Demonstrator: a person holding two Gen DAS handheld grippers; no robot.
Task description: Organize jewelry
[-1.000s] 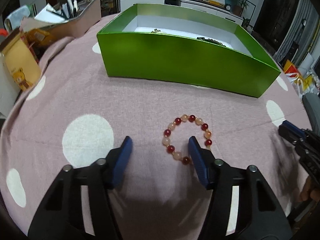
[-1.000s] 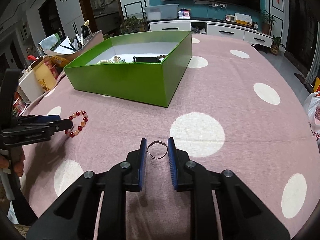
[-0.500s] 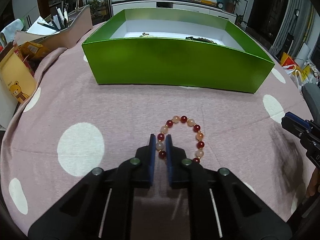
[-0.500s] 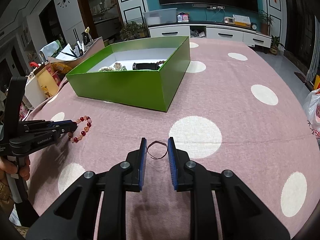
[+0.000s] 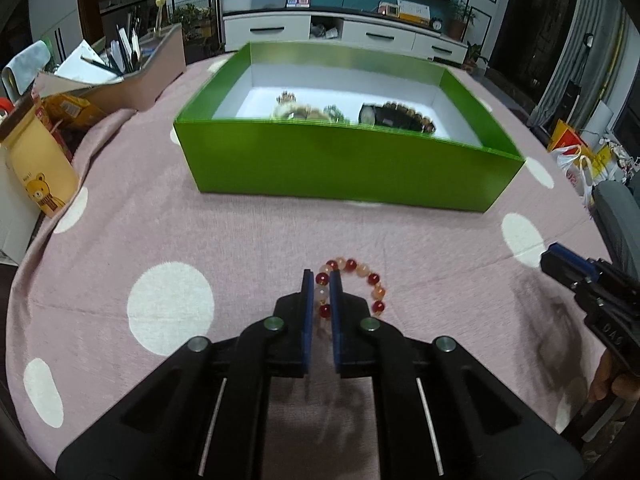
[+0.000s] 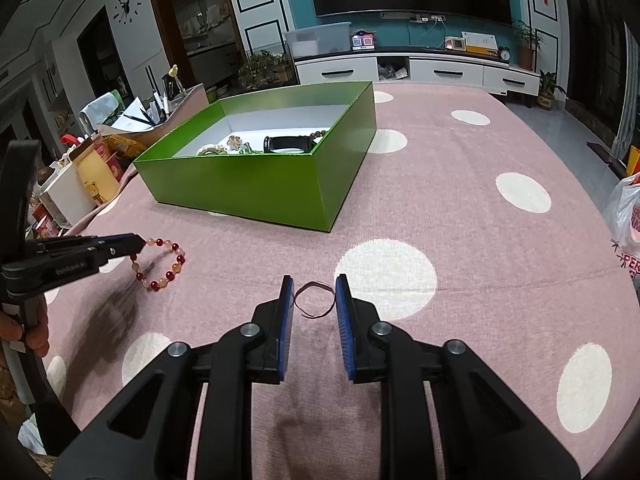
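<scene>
Clamping beaded bracelet [image 5: 360,284], left gripper [image 5: 321,280] hides its beads, right gripper [image 6: 313,292] hugging thin ring [image 6: 314,299], contact unclear

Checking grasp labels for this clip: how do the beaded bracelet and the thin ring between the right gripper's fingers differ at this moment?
The beaded bracelet is a chunky loop of red and pale beads; the thin ring is a bare dark wire loop. The left gripper is shut on the bracelet, while the right gripper holds the ring across its width. Both sit outside the green box, over the pink dotted tablecloth.
</scene>
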